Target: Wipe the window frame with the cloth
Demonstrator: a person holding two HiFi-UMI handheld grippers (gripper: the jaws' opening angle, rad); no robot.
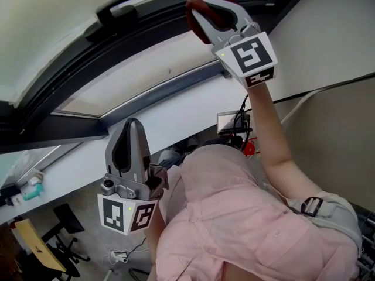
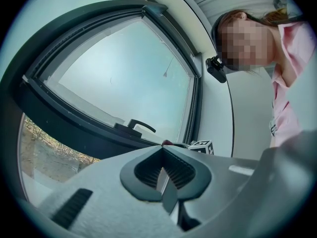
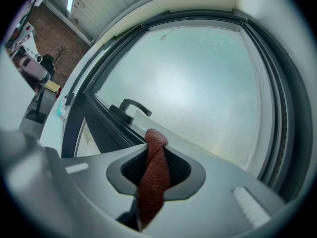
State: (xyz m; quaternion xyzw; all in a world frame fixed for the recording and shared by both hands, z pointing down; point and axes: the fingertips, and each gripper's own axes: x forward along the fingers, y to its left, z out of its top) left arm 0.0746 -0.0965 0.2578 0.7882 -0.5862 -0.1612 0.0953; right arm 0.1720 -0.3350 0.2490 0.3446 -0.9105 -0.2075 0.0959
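A dark red cloth is pinched in my right gripper, whose jaws are shut on it. In the head view that gripper is raised to the dark window frame, the cloth bunched at its tip against the frame's upper right part. A black window handle sits on the frame to the left of it. My left gripper hangs lower, below the sill, jaws shut and empty. In the left gripper view the tips meet, with the handle beyond them.
A white sill runs under the window, with a small device and cables on it. A teal bottle lies at the far left. Below are chairs and floor. The person's pink shirt fills the lower right.
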